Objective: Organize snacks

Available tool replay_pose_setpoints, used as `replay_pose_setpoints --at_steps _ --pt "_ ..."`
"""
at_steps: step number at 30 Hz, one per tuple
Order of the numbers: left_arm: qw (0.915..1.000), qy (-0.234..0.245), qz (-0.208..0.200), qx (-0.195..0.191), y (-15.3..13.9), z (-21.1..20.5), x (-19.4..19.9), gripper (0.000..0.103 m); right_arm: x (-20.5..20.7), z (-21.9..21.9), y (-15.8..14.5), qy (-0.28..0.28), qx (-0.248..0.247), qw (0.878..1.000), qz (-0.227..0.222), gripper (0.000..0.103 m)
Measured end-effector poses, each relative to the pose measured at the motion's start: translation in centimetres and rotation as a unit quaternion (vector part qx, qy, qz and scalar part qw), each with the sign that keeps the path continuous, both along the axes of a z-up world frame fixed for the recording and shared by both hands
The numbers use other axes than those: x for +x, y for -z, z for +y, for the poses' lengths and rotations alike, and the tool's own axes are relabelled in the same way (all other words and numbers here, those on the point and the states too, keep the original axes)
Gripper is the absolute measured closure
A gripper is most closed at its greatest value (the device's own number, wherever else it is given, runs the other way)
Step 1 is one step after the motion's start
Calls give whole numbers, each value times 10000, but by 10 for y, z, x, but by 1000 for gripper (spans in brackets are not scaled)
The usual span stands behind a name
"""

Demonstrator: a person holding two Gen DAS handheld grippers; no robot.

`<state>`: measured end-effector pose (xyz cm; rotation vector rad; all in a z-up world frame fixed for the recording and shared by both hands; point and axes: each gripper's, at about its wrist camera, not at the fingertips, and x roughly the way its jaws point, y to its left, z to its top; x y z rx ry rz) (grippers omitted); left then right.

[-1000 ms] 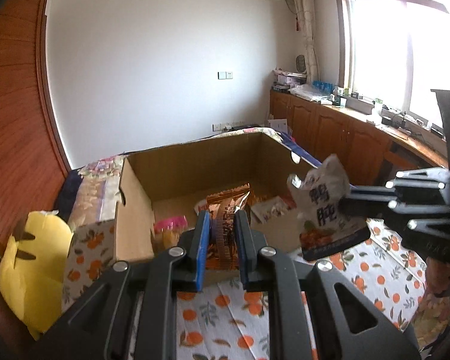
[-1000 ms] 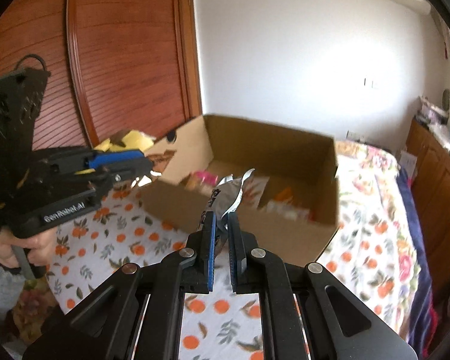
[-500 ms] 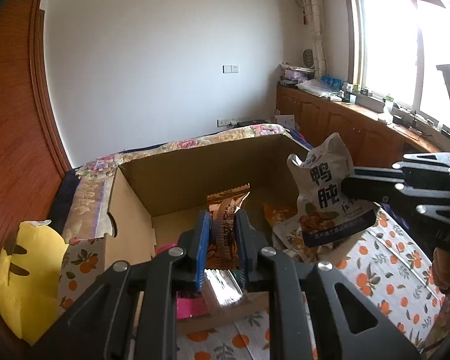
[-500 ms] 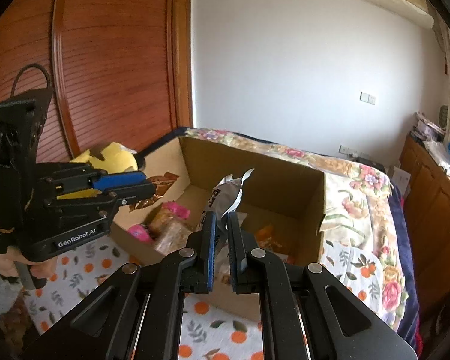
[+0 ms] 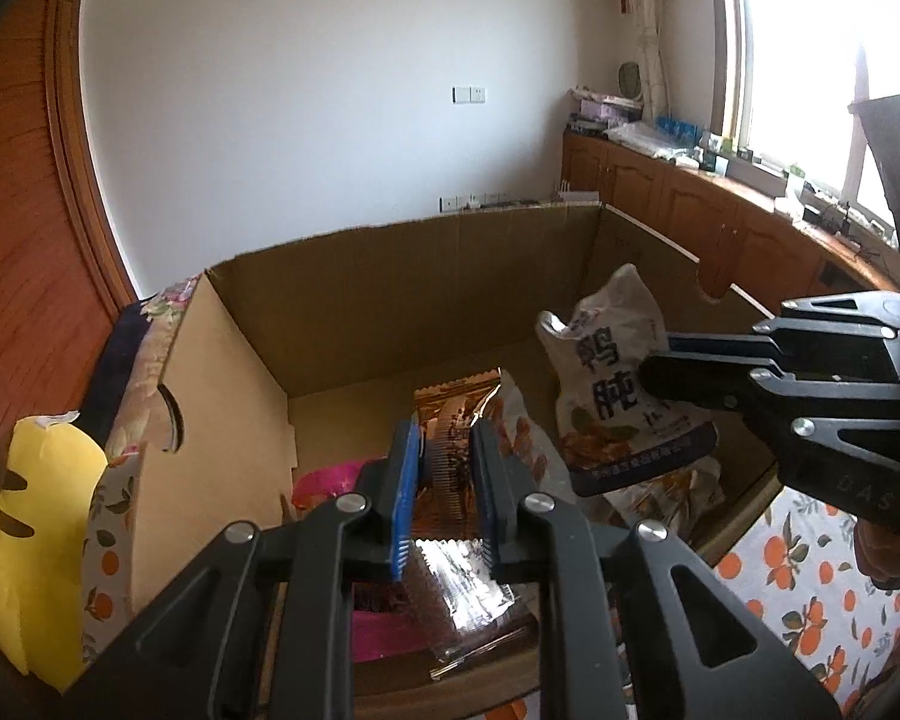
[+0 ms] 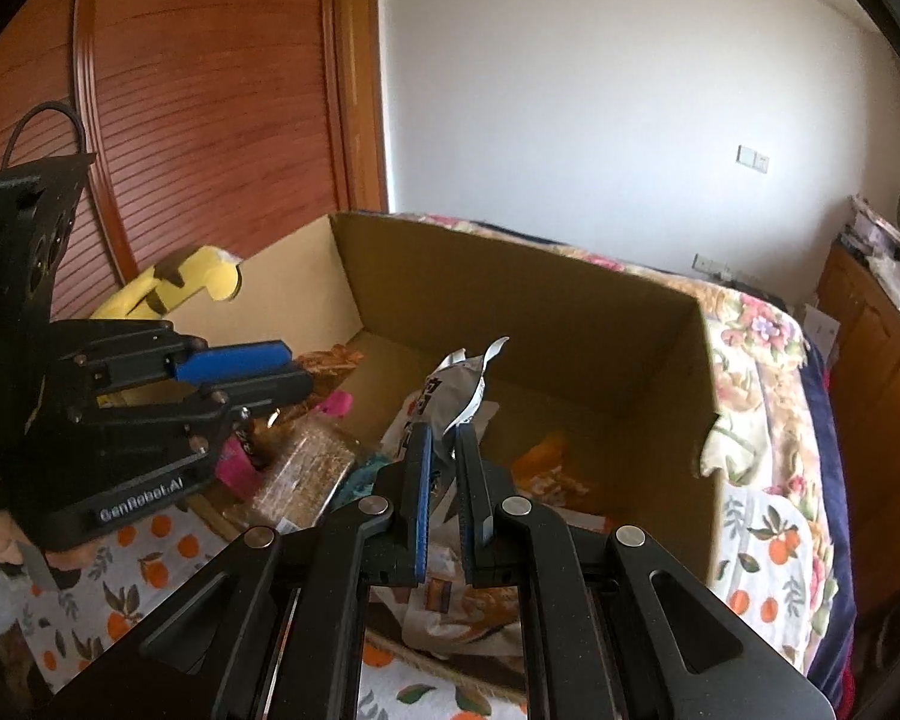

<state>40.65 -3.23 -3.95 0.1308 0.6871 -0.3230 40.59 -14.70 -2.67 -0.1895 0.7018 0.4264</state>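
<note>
My left gripper (image 5: 444, 438) is shut on a brown snack packet (image 5: 450, 438) and holds it over the near part of an open cardboard box (image 5: 390, 276). My right gripper (image 6: 444, 438) is shut on a white snack bag with Chinese characters (image 6: 450, 390) and holds it above the box's inside; the bag shows in the left wrist view (image 5: 612, 384). The left gripper shows in the right wrist view (image 6: 252, 369) at the box's left side. The box holds several snacks: a pink packet (image 5: 330, 480), a clear wafer pack (image 6: 306, 468), an orange packet (image 6: 546, 456).
The box sits on a bed with an orange-print sheet (image 5: 810, 570). A yellow plush toy (image 5: 24, 528) lies left of the box. A wooden wardrobe (image 6: 210, 90) stands at the left, low wooden cabinets (image 5: 720, 228) under the window at the right.
Both grippers have moved forward and down with their snacks, from in front of the box to over its inside. The box now fills more of both views.
</note>
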Motion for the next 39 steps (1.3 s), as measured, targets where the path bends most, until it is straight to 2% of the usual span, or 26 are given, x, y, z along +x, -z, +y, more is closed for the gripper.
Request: replay_pose_setpoints --at_steps 7,12,14,19,23,28,39 --pt "9997 15 200 101 -2 -3 4 82 12 10 11 -42 -85 9993 358 98" --pt "9995 -4 323 67 -2 0 5 74 19 7 16 15 -144 9983 567 98" --pt "9994 -95 315 54 -1 2 3 68 19 4 18 45 -147 9979 622 98" --pt "9988 -234 417 -121 3 13 5 60 20 -2 21 84 -56 9973 733 96" --pt "9985 -316 410 -152 3 14 3 59 15 -6 19 112 -27 9975 691 95" --pt "9991 -322 252 -63 -7 14 -10 59 -2 -12 3 205 56 9988 445 95" --pt "9994 -291 -155 -56 -59 12 -78 59 -73 -22 -46 444 172 9989 -45 95"
